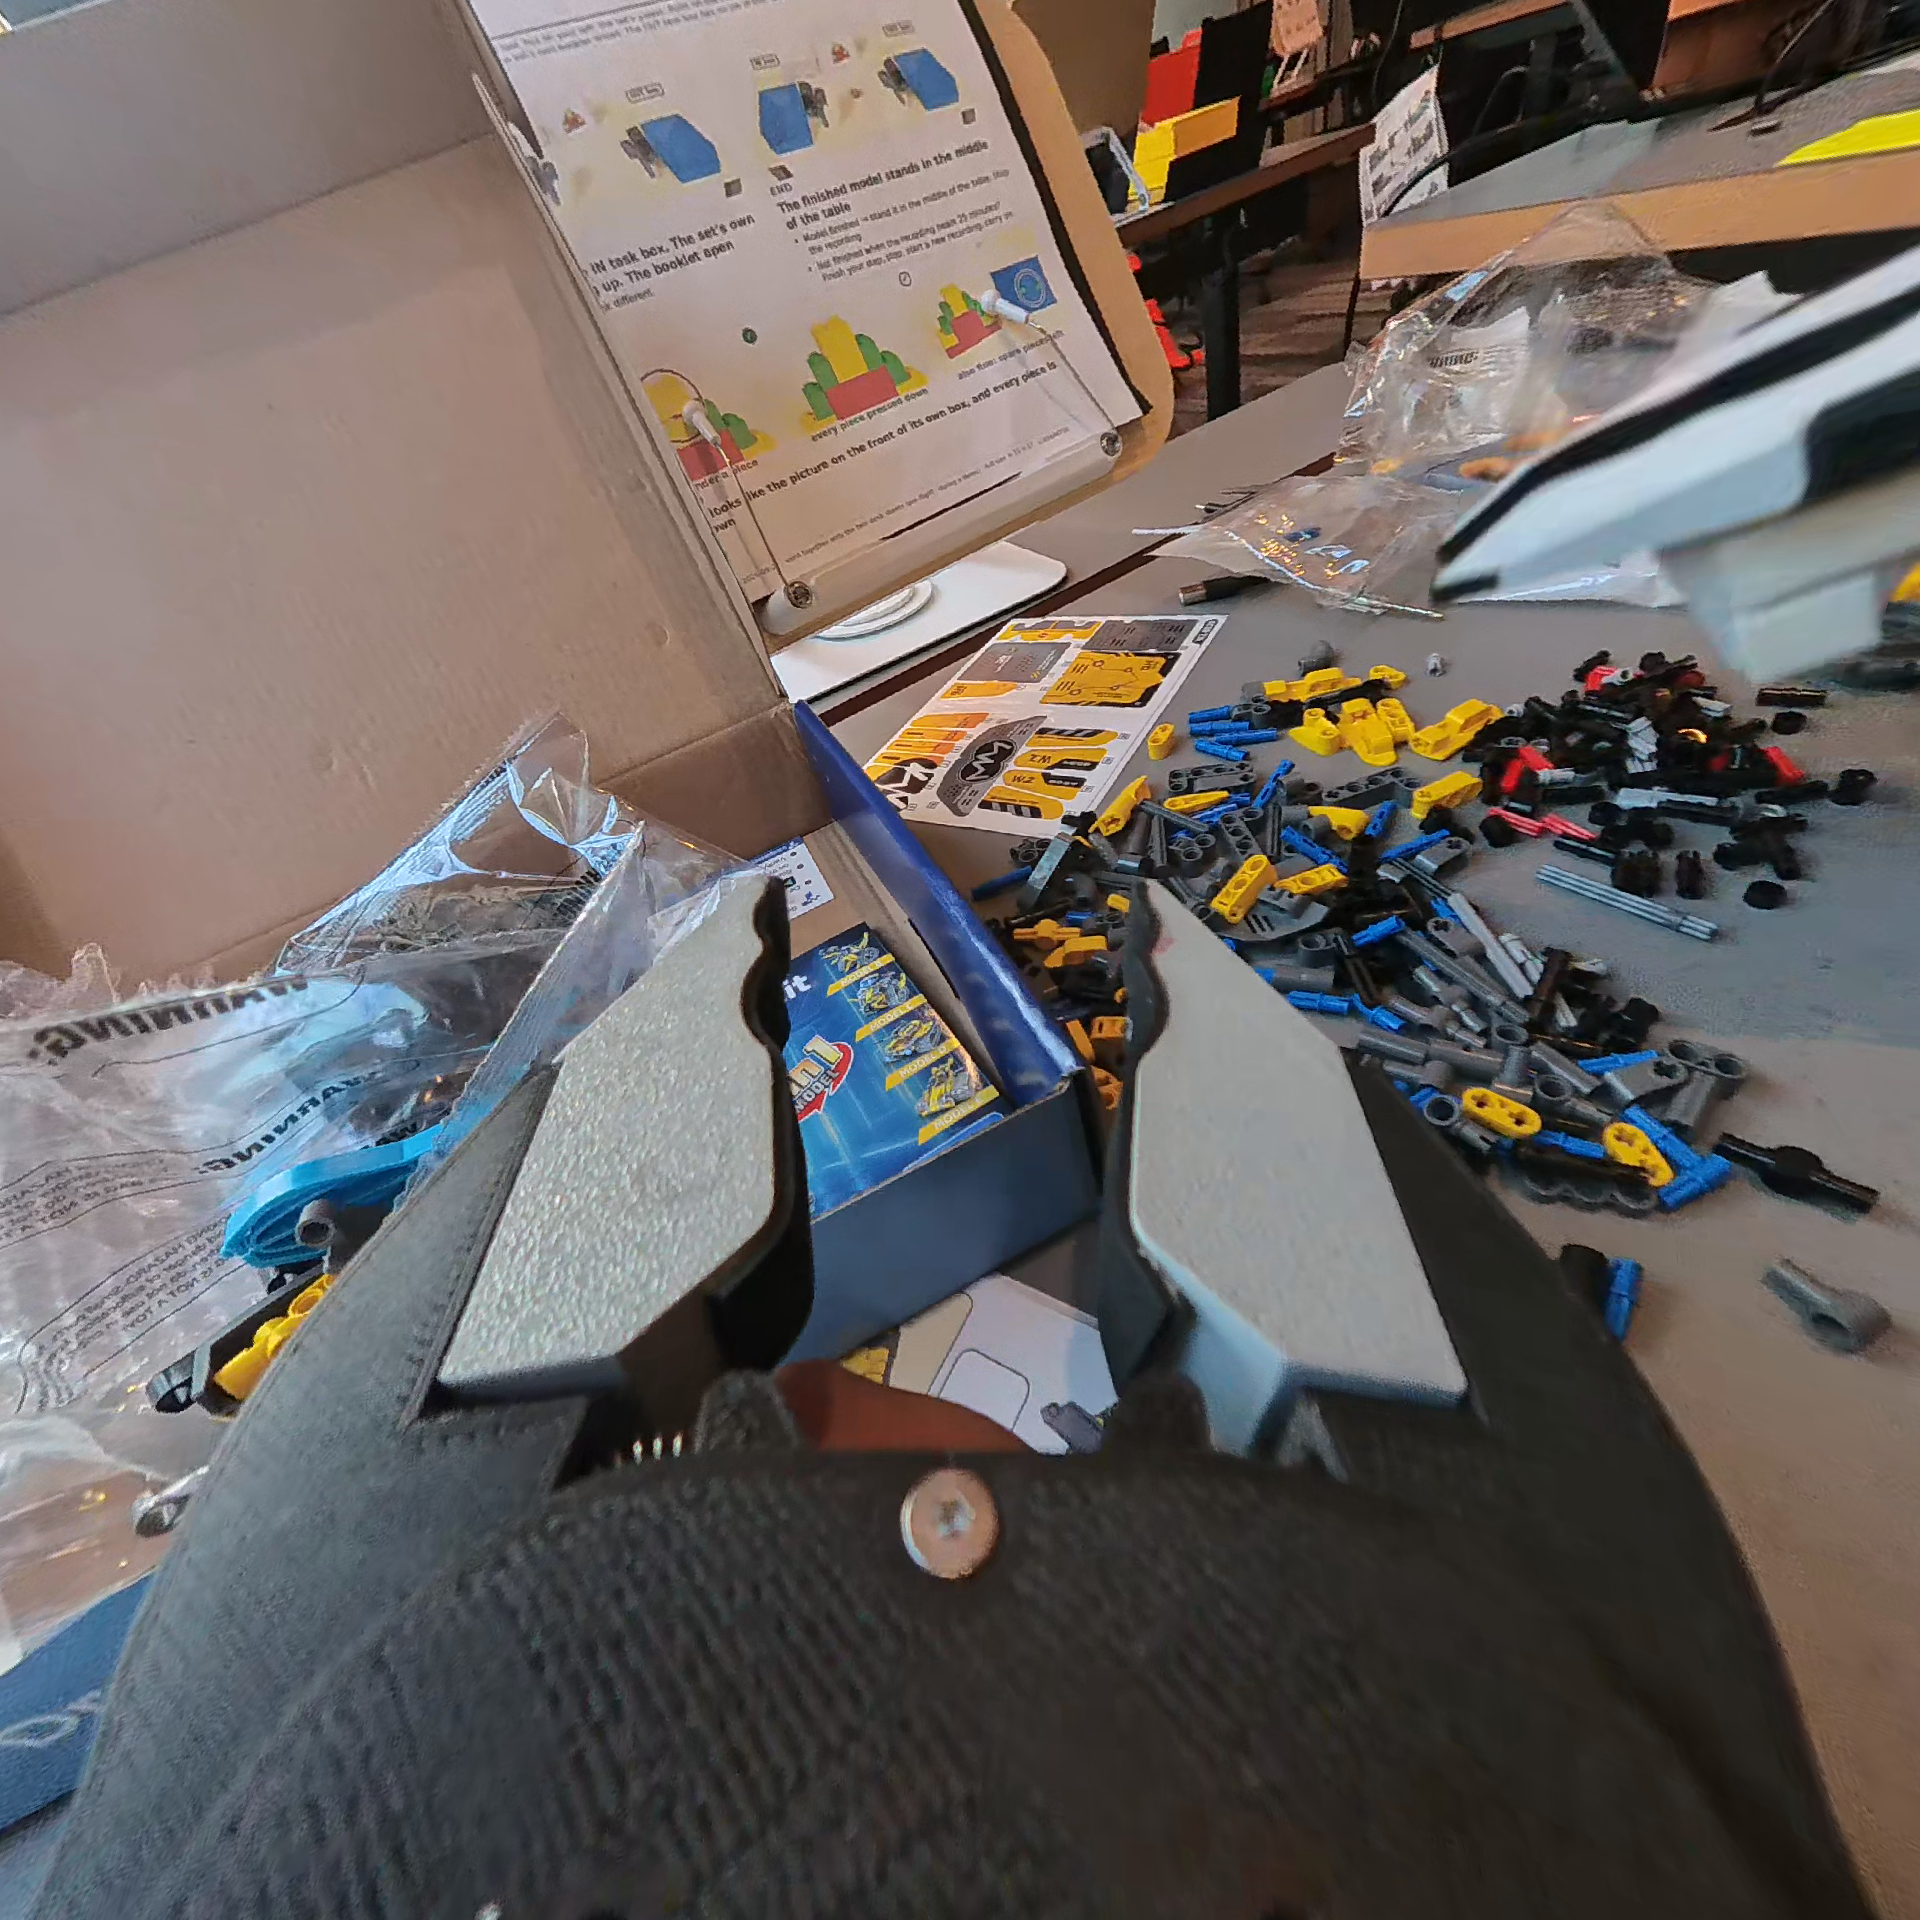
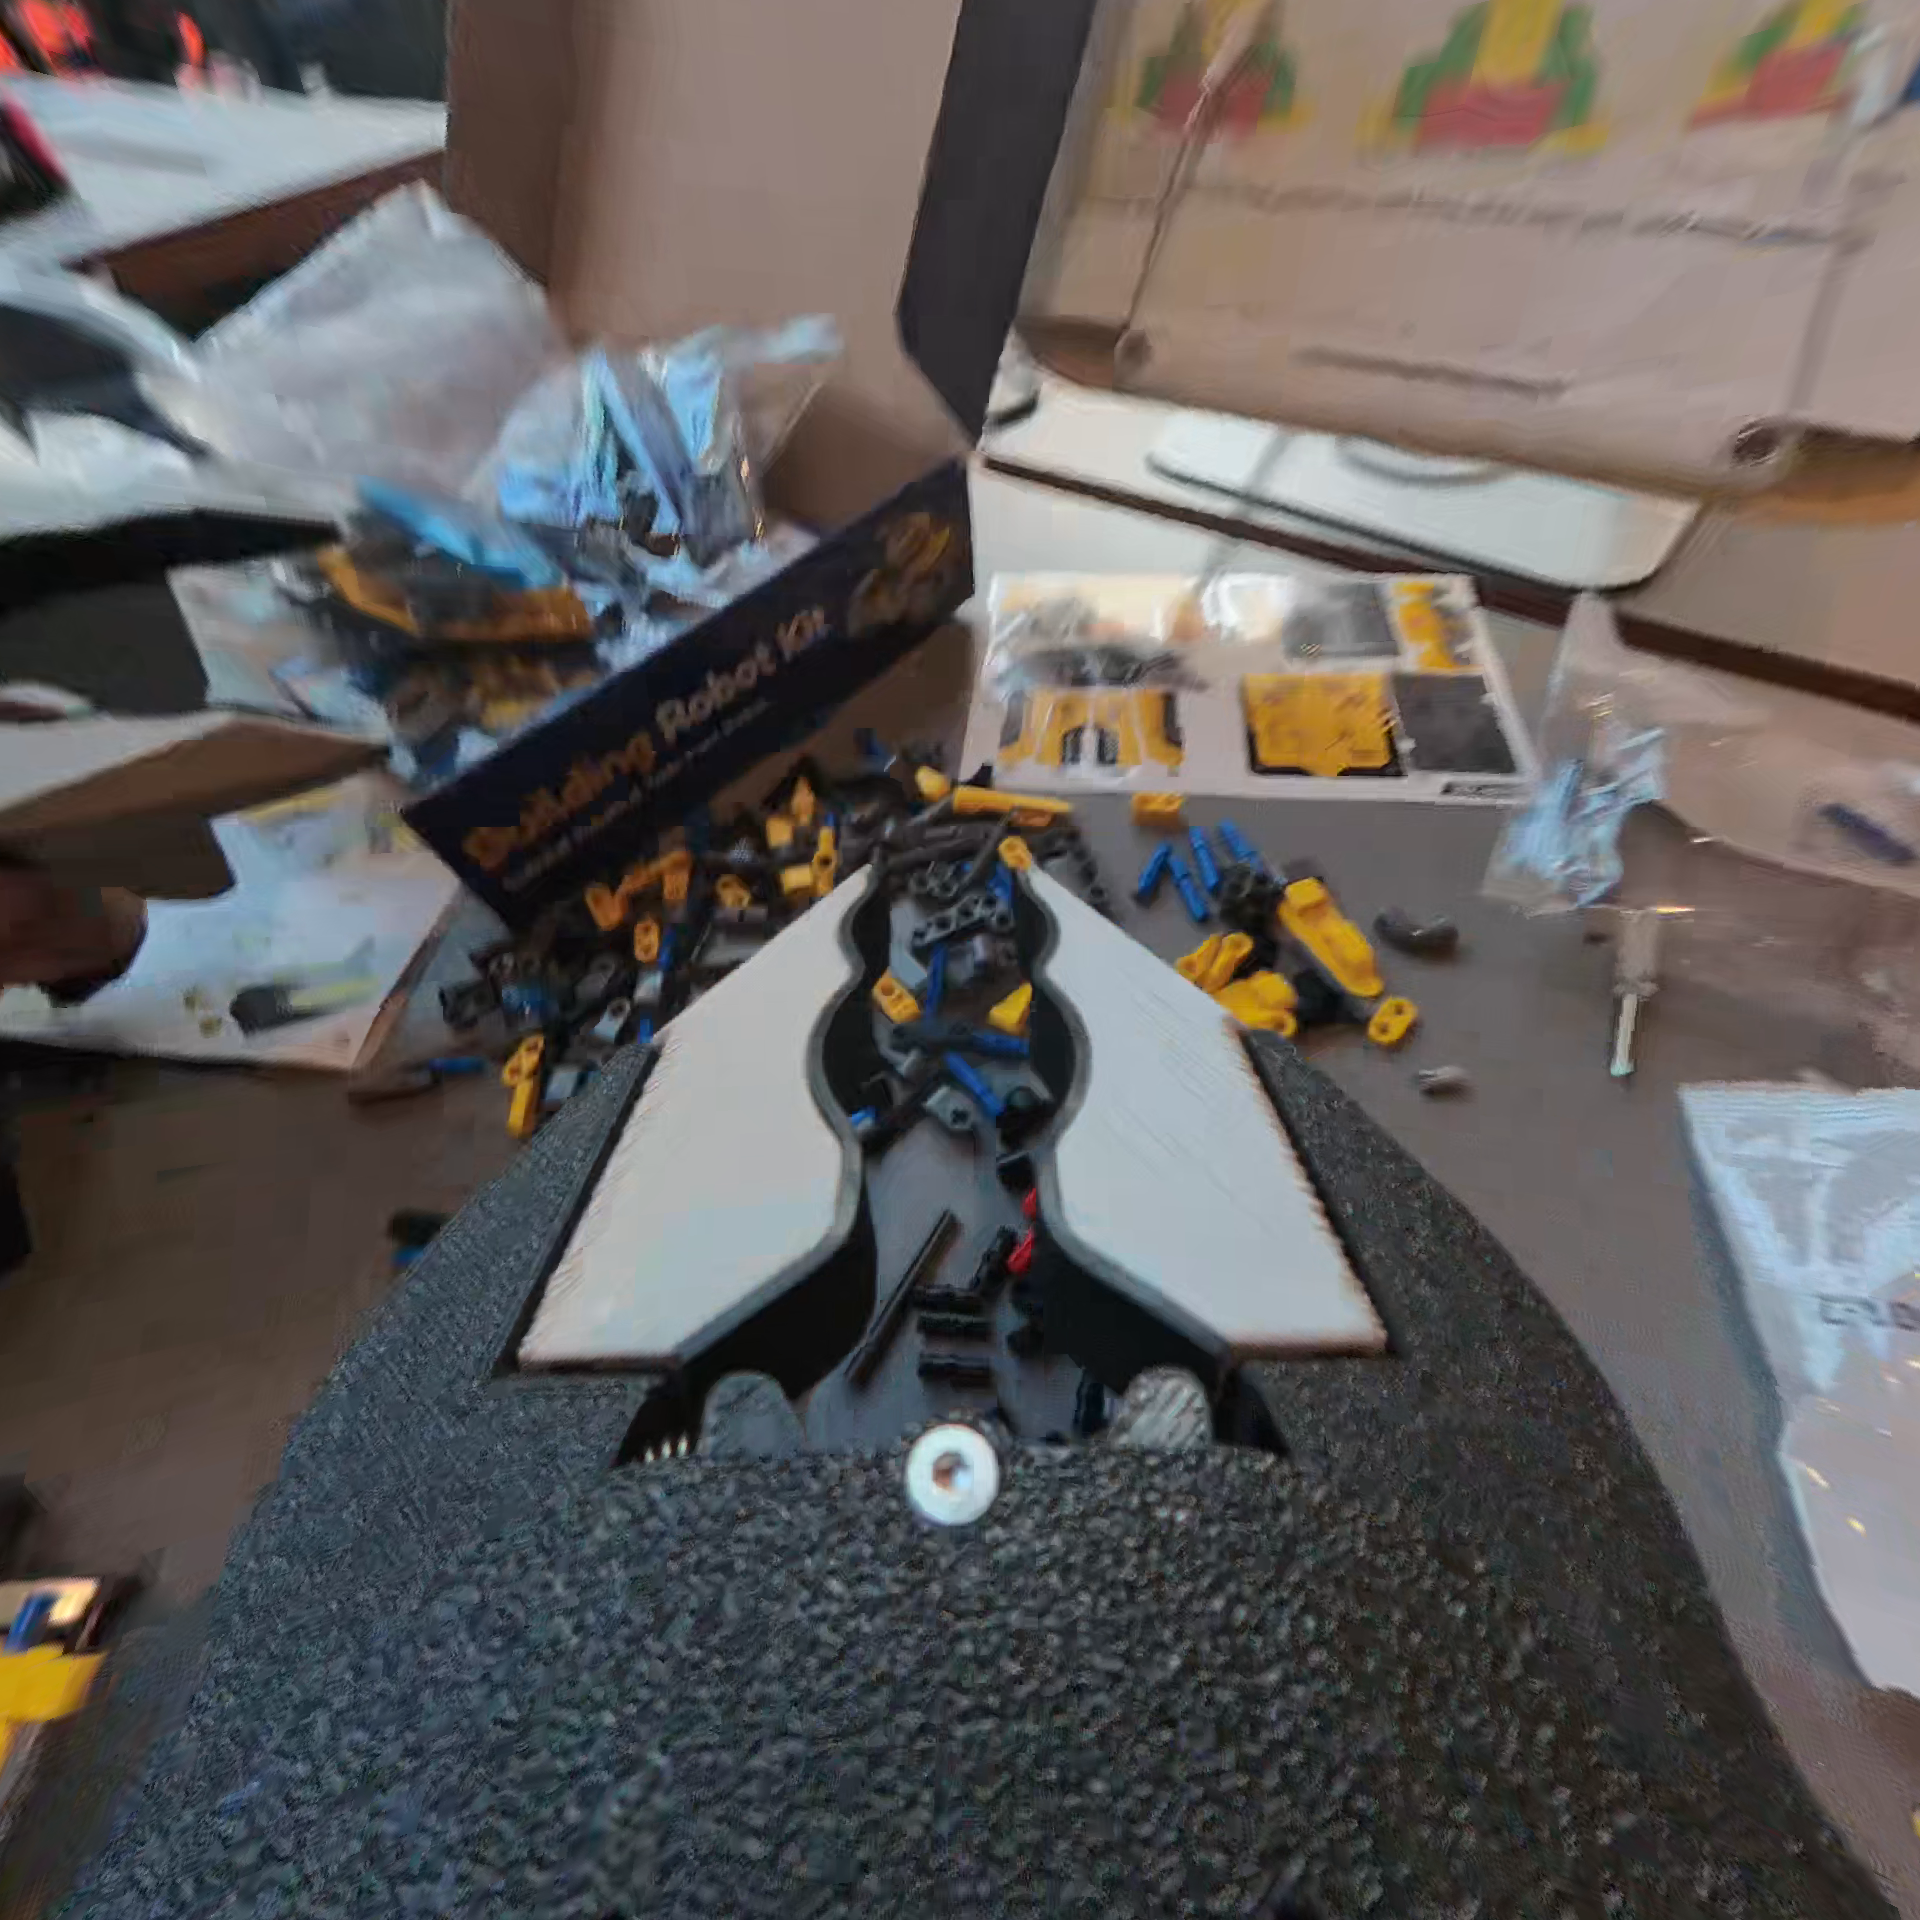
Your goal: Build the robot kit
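**Two grippers being held over a spill of building pieces beside a blue kit box**

The left gripper [image 1: 951, 914] is being held released, its jaws spread wide with nothing between them, above the open blue kit box [image 1: 935, 1174]. A printed leaflet [image 1: 894, 1039] is being seen inside the box through the gap. A clear plastic bag of parts [image 1: 343, 1018] is lying just left of the gripper, partly over the box and in front of a large cardboard box [image 1: 312, 499].

The right gripper [image 2: 951, 894] is being held nearly closed, a narrow wavy gap being left between its jaws, and nothing is being gripped. It is being hovered above the loose pile of yellow, blue, grey and black pieces [image 1: 1403, 935] spread on the grey surface [image 1: 1818, 987]. This view is blurred. The kit box [image 2: 707, 686] is being shown tilted at the pile's left edge, with the bag of parts [image 2: 623, 457] sitting in it.

A sticker sheet [image 1: 1049, 717] is lying flat beyond the pile, near the box corner. An instruction sheet on a stand [image 1: 831, 281] is being propped upright behind it. Emptied clear bags [image 1: 1475, 416] are lying at the far right of the surface.
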Demonstrator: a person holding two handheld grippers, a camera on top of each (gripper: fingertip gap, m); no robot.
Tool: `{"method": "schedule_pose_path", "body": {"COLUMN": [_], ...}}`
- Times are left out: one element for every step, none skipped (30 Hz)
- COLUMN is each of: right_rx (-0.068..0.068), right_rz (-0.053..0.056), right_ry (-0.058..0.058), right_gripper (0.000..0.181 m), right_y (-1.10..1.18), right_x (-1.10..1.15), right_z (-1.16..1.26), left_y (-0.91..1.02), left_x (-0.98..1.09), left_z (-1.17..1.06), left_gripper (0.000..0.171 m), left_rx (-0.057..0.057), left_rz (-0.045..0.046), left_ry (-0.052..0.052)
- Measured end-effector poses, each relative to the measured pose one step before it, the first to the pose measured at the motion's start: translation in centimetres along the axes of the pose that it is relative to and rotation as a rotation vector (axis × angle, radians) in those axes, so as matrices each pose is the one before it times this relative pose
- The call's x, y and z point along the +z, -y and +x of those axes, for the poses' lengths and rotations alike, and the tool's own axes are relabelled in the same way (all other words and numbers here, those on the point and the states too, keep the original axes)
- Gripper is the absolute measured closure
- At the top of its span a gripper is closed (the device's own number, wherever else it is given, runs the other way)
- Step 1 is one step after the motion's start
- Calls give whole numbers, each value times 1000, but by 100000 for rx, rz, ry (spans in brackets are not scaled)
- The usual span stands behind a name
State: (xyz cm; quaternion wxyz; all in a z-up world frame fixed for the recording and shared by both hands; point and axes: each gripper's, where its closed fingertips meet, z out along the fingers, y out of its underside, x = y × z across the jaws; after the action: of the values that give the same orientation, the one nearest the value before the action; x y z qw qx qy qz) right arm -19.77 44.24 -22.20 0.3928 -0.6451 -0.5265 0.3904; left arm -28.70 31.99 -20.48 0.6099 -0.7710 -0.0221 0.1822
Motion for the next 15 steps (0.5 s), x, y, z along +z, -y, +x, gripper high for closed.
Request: {"method": "schedule_pose_path", "body": {"right_rx": [-2603,-2858,-3985,-3482,-2087,-1400,-352,925,1475,1376,754,-95,-245,-195,-1163], "right_rz": [-7974,-5844,-2471,-1523,-1895,-1850,-2274,-2784,-2747,-2653,-2469,-2438,-1115,-138,-171], "right_ry": [2098,377,1341,481,-1520,-529,975,1270,1538,2206,3062,3866,2748,107,-725], "right_gripper": [155,147,147,147,147,147,146,146,144,144,148,160,164,165,165], "right_y": [-1417,-983,-419,-230,-288,-316,-434,-557,-561,-522,-451,-432,-207,-7,-5], "right_x": [862,681,422,268,204,197,259,302,342,340,296,265,191,0,-31], "right_z": [-695,-487,-680,-494,-81,-73,-145,-78,-58,-173,-365,-561,-454,-91,20], "left_y": [-23,-33,-59,-60,-86,-83,-49,-80,-83,-73,-27,-6,14,27,42], "left_x": [-9,-17,-8,7,19,24,14,24,27,17,7,-2,-22,-11,-30], "left_z": [24,20,44,14,18,39,99,128,127,130,104,104,73,38,24], "left_gripper": [109,110,112,112,112,112,111,111,110,110,110,110,110,110,110], "left_rx": [255,227,303,289,262,184,222,279,347,451,510,595,566,465,352], "left_rz": [-66,-192,-301,-351,-458,-381,-233,-376,-431,-373,-158,16,61,132,160], "left_ry": [-369,-406,-410,-159,-30,-60,-338,-440,-387,-342,-192,-197,-33,52,71]}}
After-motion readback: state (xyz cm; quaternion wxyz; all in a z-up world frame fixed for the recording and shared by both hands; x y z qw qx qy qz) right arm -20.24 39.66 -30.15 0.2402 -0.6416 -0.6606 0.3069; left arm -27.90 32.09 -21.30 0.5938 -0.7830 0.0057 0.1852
